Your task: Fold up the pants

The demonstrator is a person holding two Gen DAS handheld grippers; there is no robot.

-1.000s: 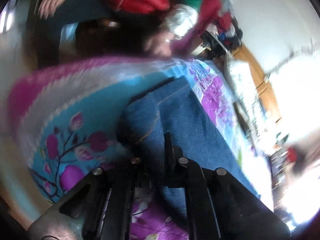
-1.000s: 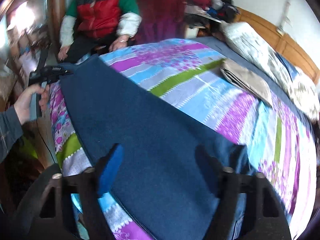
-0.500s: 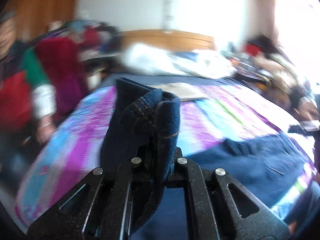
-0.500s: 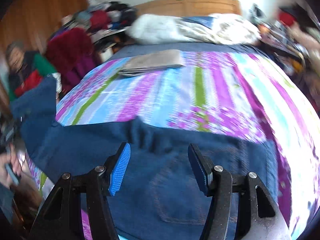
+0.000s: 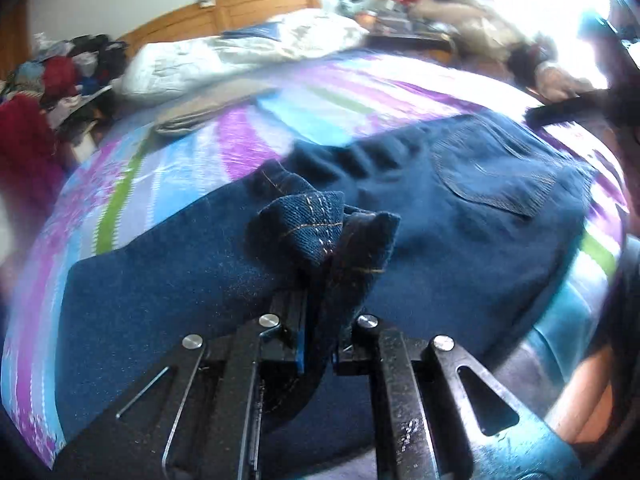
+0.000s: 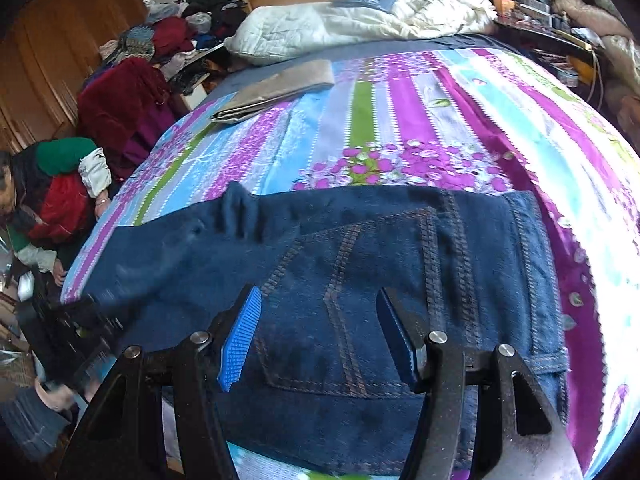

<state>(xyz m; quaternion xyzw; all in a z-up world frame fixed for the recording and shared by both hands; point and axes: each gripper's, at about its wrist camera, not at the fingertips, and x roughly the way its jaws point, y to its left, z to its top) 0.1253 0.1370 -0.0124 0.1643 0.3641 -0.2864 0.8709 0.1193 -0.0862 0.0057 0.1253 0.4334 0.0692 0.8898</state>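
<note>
Dark blue jeans (image 5: 460, 216) lie across the near end of a bed with a striped purple, blue and green sheet. In the left wrist view my left gripper (image 5: 320, 320) is shut on the bunched leg hems (image 5: 320, 232), held above the laid-out jeans, with the back pocket (image 5: 492, 176) beyond. In the right wrist view the jeans (image 6: 360, 248) show their seat and waistband, and my right gripper (image 6: 318, 336) hovers open just above the seat with nothing between its blue pads (image 6: 240, 340). The left gripper appears blurred at the left edge (image 6: 76, 324).
A folded beige garment (image 6: 276, 88) lies further up the bed. White bedding (image 6: 360, 20) is heaped at the headboard. A seated person in red and green (image 6: 52, 196) is at the bed's left side, next to piled clothes (image 6: 132, 104). A cluttered table (image 6: 560, 8) stands right.
My left gripper has swung the leg hems from the bed's left end across over the jeans toward the waist. The right gripper stayed open over the seat and came closer.
</note>
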